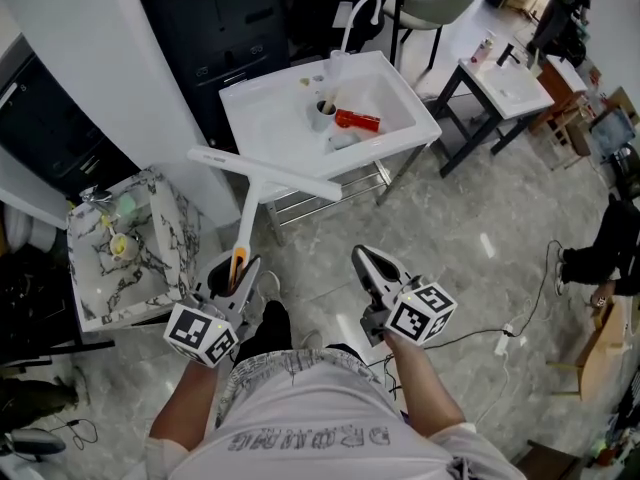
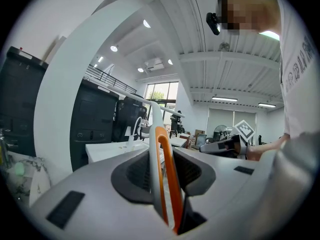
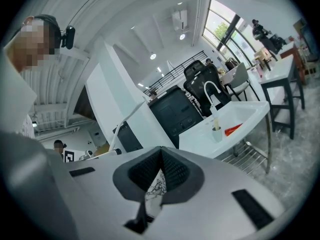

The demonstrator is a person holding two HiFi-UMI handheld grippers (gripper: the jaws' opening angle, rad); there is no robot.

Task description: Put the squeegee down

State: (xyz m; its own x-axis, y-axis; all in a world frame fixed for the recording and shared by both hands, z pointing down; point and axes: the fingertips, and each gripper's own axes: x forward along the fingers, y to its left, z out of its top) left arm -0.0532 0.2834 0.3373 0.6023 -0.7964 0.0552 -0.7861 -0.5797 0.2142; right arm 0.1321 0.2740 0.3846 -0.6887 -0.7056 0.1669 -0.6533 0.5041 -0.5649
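The person stands facing a white sink (image 1: 290, 143) with a gripper in each hand, and the squeegee (image 1: 248, 208) is up in the air, not yet set on anything. The left gripper (image 1: 232, 280) is clenched on the lower end of its handle; from that gripper's own view the white and orange handle (image 2: 154, 154) sits pinched between the two pads and runs straight out ahead. The long axis of the handle points away from the person toward the sink, and the blade lies crosswise at the far end, hanging above the sink's front edge near its front left corner; how high above it I cannot tell. The right gripper (image 1: 366, 260) hovers just to the right, apart from the squeegee, its jaws closed together on nothing (image 3: 161, 151). A marble-patterned basin (image 1: 160, 258) stands just to the left of the left hand. Only the left hand bears the tool, so I judge the putting down is its job: lower the blade end onto the sink's edge or rim, then let go
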